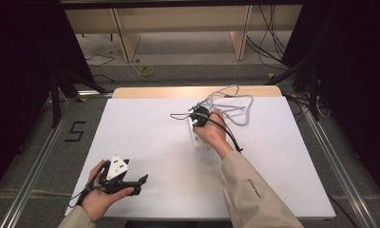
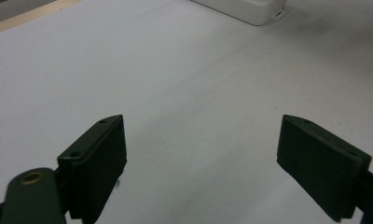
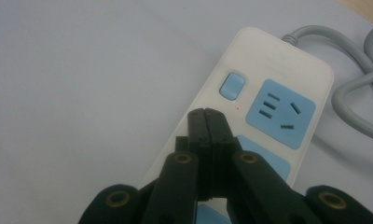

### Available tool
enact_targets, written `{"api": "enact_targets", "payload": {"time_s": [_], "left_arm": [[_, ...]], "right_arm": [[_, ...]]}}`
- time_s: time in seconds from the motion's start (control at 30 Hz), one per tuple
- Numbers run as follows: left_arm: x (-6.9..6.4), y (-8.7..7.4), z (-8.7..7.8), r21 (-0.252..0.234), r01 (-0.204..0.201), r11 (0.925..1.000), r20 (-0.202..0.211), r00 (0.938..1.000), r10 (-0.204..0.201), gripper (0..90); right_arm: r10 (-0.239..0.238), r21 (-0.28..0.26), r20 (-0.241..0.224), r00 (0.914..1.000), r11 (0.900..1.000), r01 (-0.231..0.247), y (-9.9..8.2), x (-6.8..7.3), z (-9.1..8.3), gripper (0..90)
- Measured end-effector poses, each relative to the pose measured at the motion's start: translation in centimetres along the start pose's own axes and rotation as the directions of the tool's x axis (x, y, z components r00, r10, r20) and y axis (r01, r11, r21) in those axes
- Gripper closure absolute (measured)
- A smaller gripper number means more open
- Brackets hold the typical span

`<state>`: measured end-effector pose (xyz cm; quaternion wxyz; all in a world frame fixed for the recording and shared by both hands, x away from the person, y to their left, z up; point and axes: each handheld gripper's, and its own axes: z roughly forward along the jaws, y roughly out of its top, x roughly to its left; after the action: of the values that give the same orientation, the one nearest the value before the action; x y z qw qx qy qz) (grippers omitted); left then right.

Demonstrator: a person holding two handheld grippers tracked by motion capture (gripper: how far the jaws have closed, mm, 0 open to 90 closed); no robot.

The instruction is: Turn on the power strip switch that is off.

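**Closed jaws over the power strip's switch end**

Black jaws of the right gripper rise from the bottom of the right gripper view, pressed flat together with nothing between them. Their tips sit above the white plastic power strip with light blue sockets, just below its small blue rocker switch in the frame; whether the tips touch the casing is hard to judge from this angle. A grey cable leaves the strip's far end at the upper right of the frame and curls away.

In the high view, the right gripper is held at the centre of the frame, slightly above the middle, over the power strip, which lies lengthwise on the white table sheet. The grey cable loops in the upper middle, near the sheet's far edge.

At the lower left of the high view, the left gripper is held just over the sheet, well apart from the strip. In the left gripper view its two black jaws stand wide apart, with bare white sheet between them, and a corner of the strip at the top edge.
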<state>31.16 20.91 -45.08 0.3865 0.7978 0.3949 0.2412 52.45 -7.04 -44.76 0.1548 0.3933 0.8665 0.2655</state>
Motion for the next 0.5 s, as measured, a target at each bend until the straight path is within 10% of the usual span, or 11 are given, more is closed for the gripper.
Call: {"api": "enact_targets", "payload": {"time_s": [0.5], "left_arm": [[-0.03, 0.01, -0.02, 0.004, -0.004, 1.0, 0.001, 1.0, 0.004, 15.4]], "right_arm": [[-0.007, -0.01, 0.029, 0.9996, 0.9999, 0.007, 0.03, 0.26, 0.28, 90.0]]}}
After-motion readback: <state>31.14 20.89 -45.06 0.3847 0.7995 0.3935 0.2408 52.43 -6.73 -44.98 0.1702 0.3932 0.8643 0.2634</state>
